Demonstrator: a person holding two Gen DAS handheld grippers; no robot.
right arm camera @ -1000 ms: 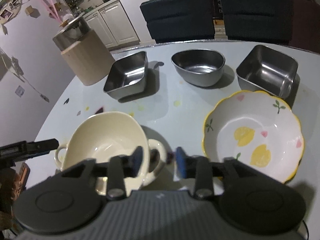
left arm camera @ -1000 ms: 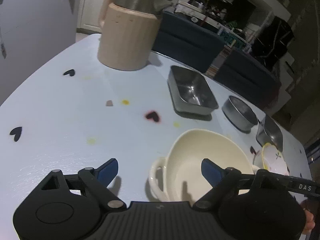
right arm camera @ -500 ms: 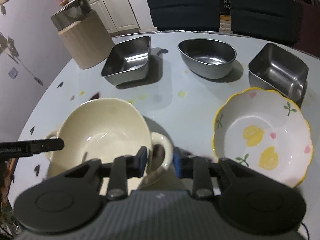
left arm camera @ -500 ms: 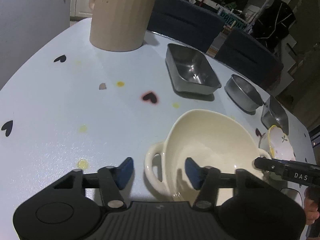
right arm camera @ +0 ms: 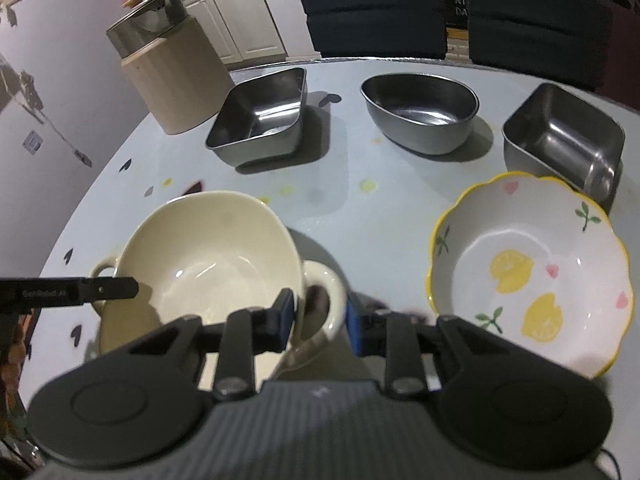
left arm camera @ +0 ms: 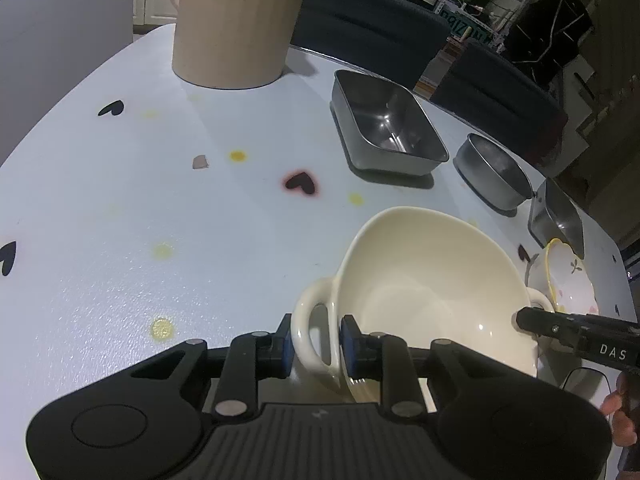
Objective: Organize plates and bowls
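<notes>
Two handles, one gripper each: my left gripper (left arm camera: 316, 346) has just closed onto the cream bowl (left arm camera: 432, 284)'s near loop; my right gripper (right arm camera: 320, 316) clamps the other; next, I judge, a level lift off the table (left arm camera: 160, 200) together; lemon bowl (right arm camera: 532, 272) and steel containers (right arm camera: 260, 116) sit empty.

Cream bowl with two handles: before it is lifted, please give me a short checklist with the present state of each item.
1. Left gripper on its handle: ok; jaws have just been closing, pads now press the loop.
2. Right gripper on the other handle: ok, pads against it.
3. Cream bowl empty: ok.
4. Lemon-pattern bowl apart from it: ok.
5. Three steel containers out of the way: ok, along the far edge.
6. Bowl level: cannot tell.
</notes>
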